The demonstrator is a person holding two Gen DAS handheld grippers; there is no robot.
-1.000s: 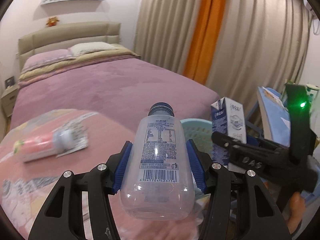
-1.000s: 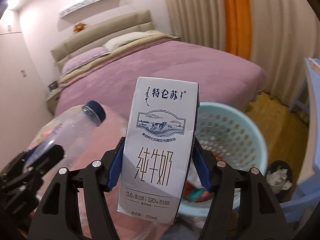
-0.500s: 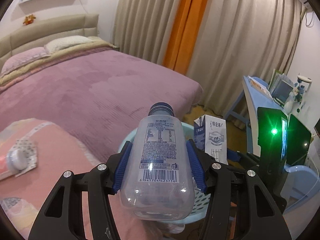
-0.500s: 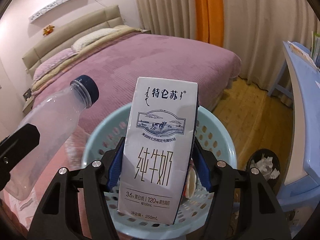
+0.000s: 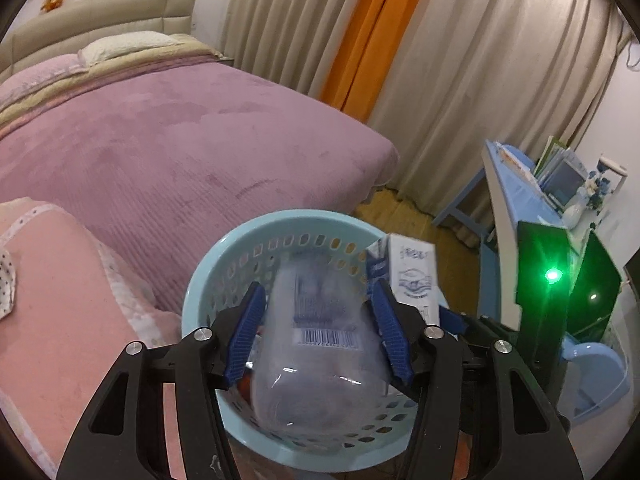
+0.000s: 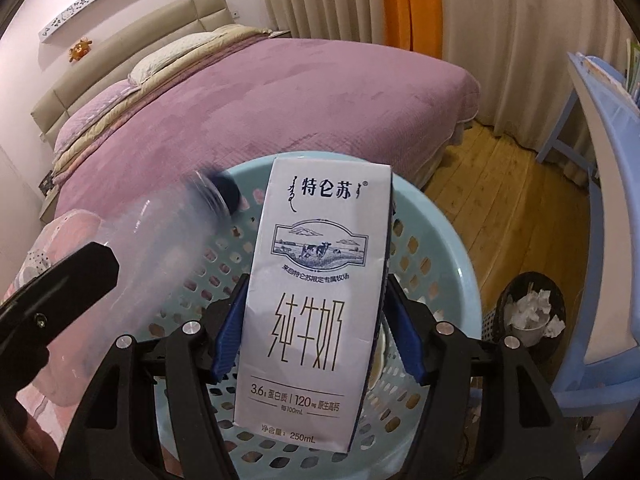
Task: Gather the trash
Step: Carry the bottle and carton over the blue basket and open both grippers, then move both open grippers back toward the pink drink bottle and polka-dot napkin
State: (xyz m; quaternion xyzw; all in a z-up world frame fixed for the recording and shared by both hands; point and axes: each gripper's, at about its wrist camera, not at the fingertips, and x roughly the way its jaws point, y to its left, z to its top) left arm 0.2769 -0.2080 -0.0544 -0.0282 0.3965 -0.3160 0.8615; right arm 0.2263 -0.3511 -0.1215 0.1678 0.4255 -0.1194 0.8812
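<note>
- The left gripper (image 5: 316, 334) is hanging over a pale blue perforated basket (image 5: 224, 256), its blue-padded jaws spread apart.
- A clear plastic bottle (image 5: 316, 344) is sitting between those jaws, motion-blurred, with a gap showing on each side between its body and the pads; whether either pad is touching it cannot be told.
- The bottle's base is pointing toward the camera and its barcode label is facing up; its neck is pointing down into the basket.
- In the right wrist view the bottle (image 6: 160, 252) is appearing at the left as a blurred streak, its dark blue cap (image 6: 226, 198) hanging over the basket's (image 6: 452, 248) far rim.
- The right gripper (image 6: 316, 326) is pinching a white milk carton (image 6: 316, 300) between its blue pads, which are pressing on the carton's two narrow sides.
- The carton is standing upright in the grip, printed face toward the camera, directly above the basket's opening.
- In the left wrist view the carton (image 5: 412, 276) is showing just right of the bottle, over the basket's right rim.
- The basket is standing beside a bed with a purple cover (image 5: 180, 152).
- A small dark bin holding crumpled white paper (image 6: 532, 316) is standing on the wooden floor to the basket's right.
</note>
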